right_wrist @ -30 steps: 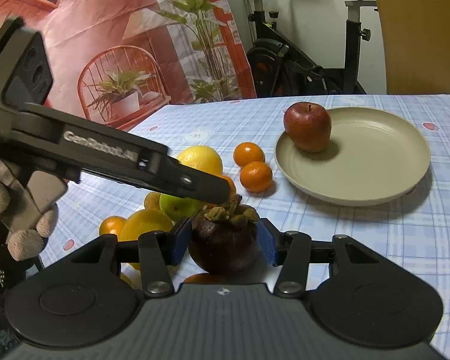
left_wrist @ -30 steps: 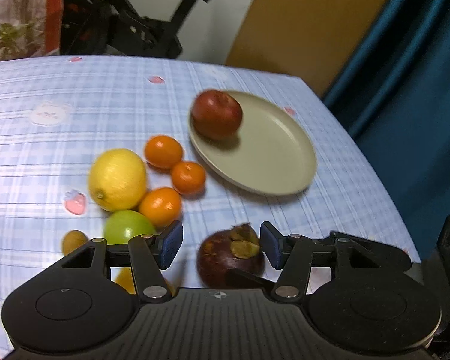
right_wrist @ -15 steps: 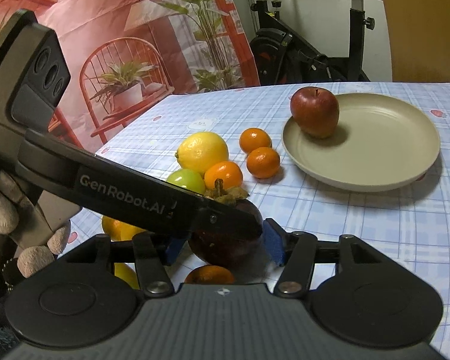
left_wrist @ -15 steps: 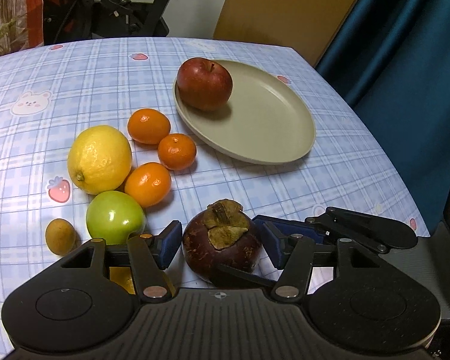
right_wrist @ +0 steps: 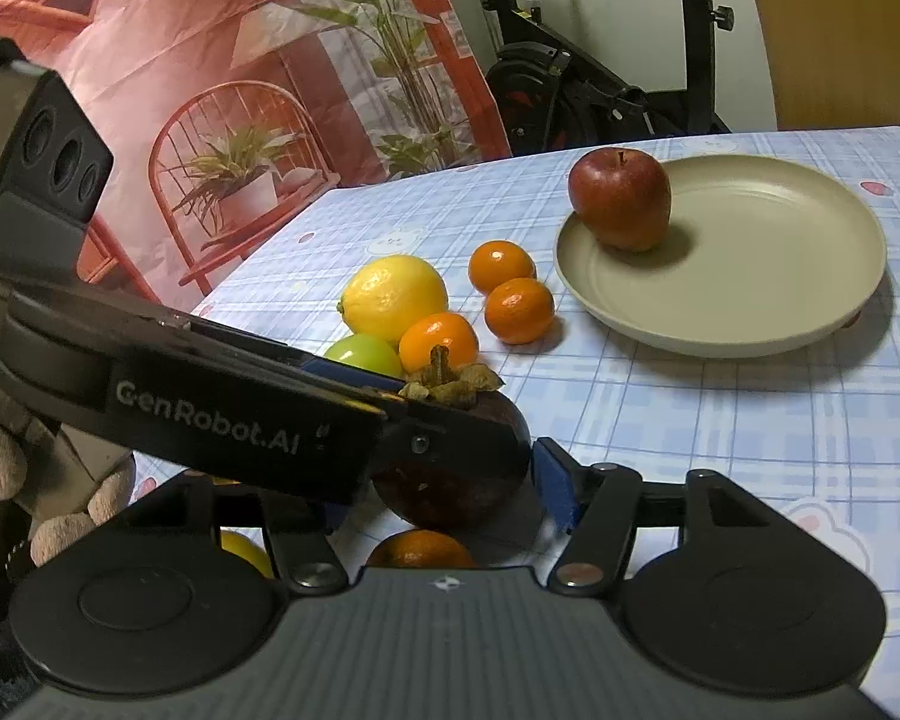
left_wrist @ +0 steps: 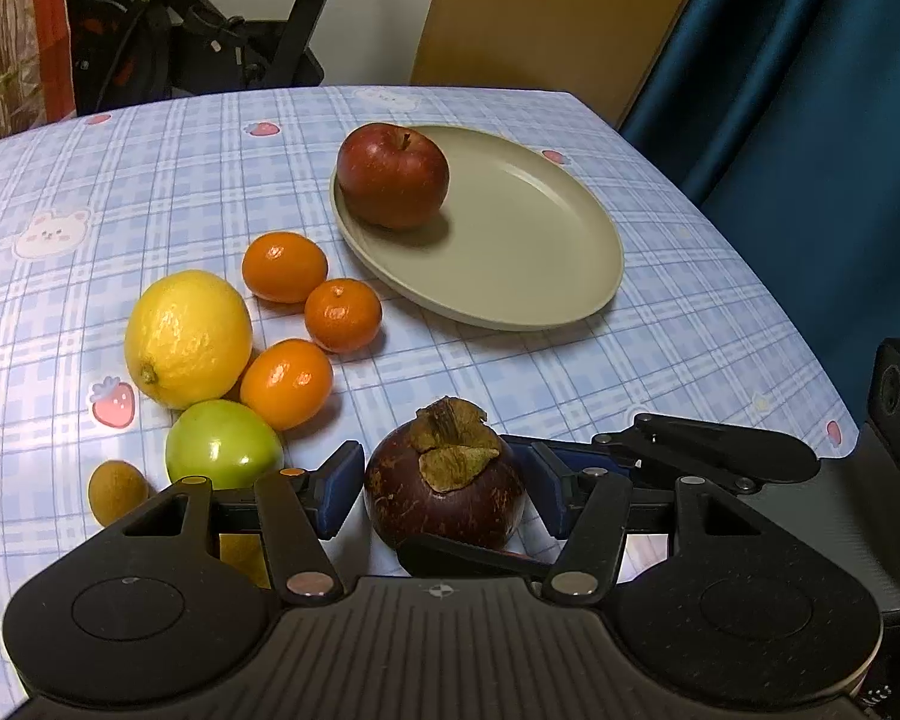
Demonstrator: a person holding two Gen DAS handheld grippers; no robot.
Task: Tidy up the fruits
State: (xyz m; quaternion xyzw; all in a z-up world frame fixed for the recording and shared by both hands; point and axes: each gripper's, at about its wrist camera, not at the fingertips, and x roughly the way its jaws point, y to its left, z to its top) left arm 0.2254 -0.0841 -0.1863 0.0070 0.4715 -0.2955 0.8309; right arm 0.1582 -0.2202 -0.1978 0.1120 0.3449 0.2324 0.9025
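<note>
A dark purple mangosteen point(left_wrist: 444, 492) sits between the blue pads of my left gripper point(left_wrist: 444, 468), which stand open with a thin gap on each side. My right gripper point(right_wrist: 444, 480) straddles the same mangosteen point(right_wrist: 456, 480) from the other side; its jaws are opening, and its visible pad point(right_wrist: 555, 492) is just off the fruit. The left gripper's finger point(right_wrist: 240, 408) hides the other pad. A red apple point(left_wrist: 393, 174) rests on the beige plate point(left_wrist: 540, 252). Beside the plate lie a lemon point(left_wrist: 186, 339), three tangerines point(left_wrist: 285, 267) and a green apple point(left_wrist: 222, 444).
A small brown fruit point(left_wrist: 117, 483) lies at the near left, and another orange fruit point(right_wrist: 420, 549) sits under the right gripper. The checked tablecloth point(left_wrist: 660, 360) ends at the right by a blue curtain point(left_wrist: 810, 120). An exercise bike point(right_wrist: 570, 90) stands beyond the far edge.
The right gripper's jaws have widened off the mangosteen they were shut on. The left gripper has closed in around it, and its finger now crosses the right wrist view.
</note>
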